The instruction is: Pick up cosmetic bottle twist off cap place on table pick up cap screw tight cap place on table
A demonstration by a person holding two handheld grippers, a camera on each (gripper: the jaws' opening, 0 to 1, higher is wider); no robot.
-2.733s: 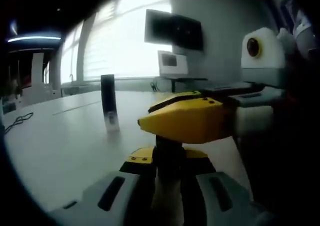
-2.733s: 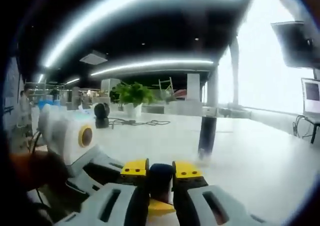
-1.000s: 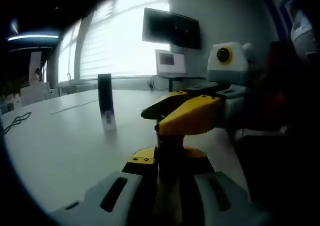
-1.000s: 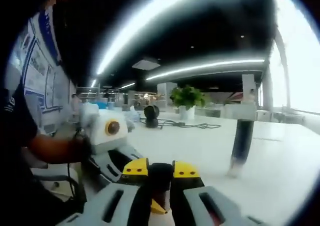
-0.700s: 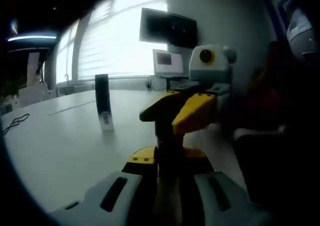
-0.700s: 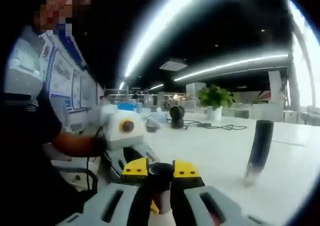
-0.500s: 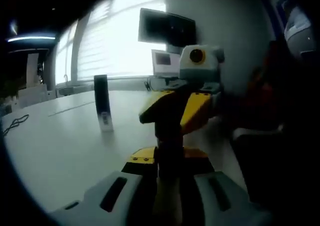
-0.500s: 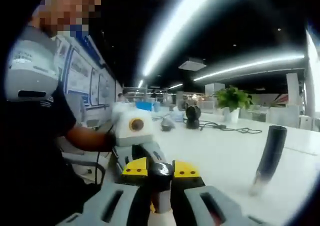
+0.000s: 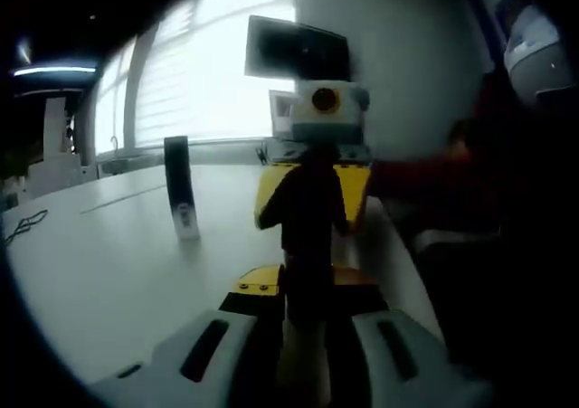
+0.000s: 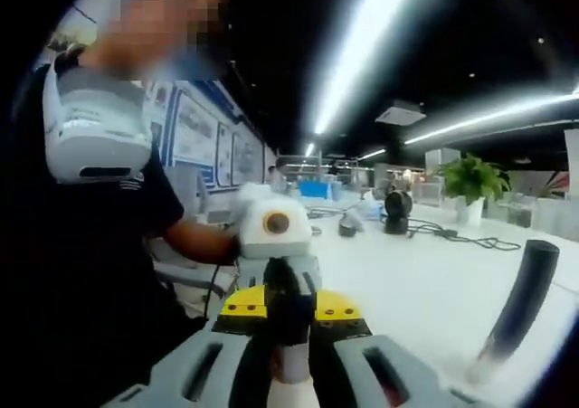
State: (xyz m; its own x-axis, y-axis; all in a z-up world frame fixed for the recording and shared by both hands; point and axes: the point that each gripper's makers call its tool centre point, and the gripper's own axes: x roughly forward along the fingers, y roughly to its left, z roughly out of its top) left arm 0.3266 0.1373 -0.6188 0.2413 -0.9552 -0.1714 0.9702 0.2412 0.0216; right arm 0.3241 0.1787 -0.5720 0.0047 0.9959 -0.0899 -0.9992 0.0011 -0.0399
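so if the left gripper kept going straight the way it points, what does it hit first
Most likely the right gripper, which faces it head-on just past the dark bottle held in the left gripper. Depth is hard to judge. The other dark bottle stands off to the side on the table.

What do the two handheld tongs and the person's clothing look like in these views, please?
The left tongs and the right tongs each have pale grey jaws with dark slots and yellow tip blocks. Seen from the opposite view, each has a yellow body under a white box with an orange-ringed lens. The person wears a dark short-sleeved top with a pale grey shoulder panel.
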